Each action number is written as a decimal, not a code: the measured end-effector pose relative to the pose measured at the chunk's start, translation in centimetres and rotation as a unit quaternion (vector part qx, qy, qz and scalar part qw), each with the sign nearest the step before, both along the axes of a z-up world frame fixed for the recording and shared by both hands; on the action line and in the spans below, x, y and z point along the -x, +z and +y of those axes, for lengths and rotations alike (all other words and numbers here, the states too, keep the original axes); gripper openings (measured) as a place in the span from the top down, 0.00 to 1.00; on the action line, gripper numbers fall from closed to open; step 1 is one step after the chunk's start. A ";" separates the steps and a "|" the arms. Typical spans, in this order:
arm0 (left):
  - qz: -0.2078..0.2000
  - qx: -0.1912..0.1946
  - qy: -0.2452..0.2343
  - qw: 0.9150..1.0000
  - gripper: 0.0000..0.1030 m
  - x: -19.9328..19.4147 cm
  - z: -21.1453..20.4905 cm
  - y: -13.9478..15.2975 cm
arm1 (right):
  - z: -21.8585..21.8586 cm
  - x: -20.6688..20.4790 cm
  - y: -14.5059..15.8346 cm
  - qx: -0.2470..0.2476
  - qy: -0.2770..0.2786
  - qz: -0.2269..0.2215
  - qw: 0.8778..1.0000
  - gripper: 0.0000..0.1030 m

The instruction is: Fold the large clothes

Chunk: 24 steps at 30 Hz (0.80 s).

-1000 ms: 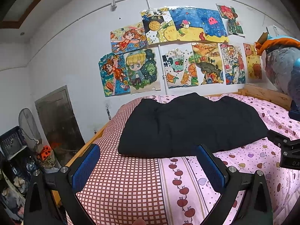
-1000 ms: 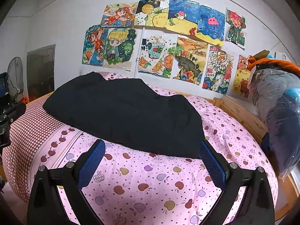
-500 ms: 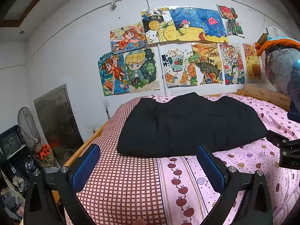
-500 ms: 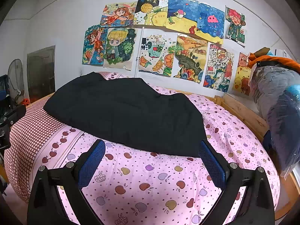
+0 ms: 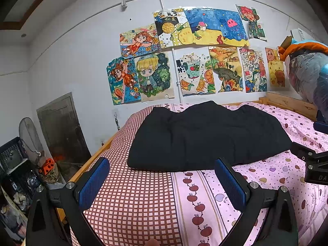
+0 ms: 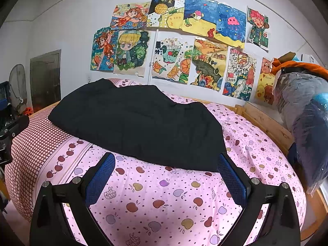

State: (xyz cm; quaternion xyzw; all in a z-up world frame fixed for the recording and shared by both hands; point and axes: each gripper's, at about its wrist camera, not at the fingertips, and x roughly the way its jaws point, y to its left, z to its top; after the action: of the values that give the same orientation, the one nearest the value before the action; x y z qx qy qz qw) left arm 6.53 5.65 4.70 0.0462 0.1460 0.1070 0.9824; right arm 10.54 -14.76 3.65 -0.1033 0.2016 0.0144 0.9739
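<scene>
A large black padded garment point(image 5: 205, 137) lies folded in a broad flat shape across the bed point(image 5: 139, 201); it also shows in the right wrist view point(image 6: 139, 123). My left gripper point(image 5: 162, 182) is open and empty, held above the checked part of the sheet, short of the garment's near edge. My right gripper point(image 6: 166, 176) is open and empty over the pink apple-print sheet point(image 6: 160, 201), just short of the garment's near right corner. The right gripper's body point(image 5: 313, 164) shows at the right edge of the left wrist view.
Children's drawings point(image 5: 184, 61) cover the white wall behind the bed. A wooden bed frame point(image 6: 264, 123) runs along the right side, with plastic-wrapped bundles point(image 6: 305, 119) beside it. On the left stand a fan point(image 5: 28, 135), a dark crate point(image 5: 12, 155) and clutter near a low metal door point(image 5: 63, 131).
Both grippers have drawn back and risen slightly, so the garment sits a little farther and lower in view. The garment has not moved.
</scene>
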 end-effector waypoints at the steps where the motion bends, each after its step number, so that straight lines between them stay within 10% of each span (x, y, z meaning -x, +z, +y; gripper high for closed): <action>1: 0.000 0.000 0.000 1.000 0.00 0.0 -0.1 0.0 | 0.0 0.0 0.0 0.000 0.000 0.000 1.000 0.05; 24: 0.001 0.000 0.000 1.000 0.00 0.0 -0.3 -0.1 | 0.2 -0.2 -0.5 0.000 0.001 0.005 1.000 0.05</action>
State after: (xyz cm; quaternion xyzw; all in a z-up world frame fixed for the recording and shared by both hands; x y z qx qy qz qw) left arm 6.55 5.33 4.64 0.0465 0.1472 0.1072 0.9822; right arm 10.76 -14.53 3.14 -0.1030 0.2067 0.0157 0.9728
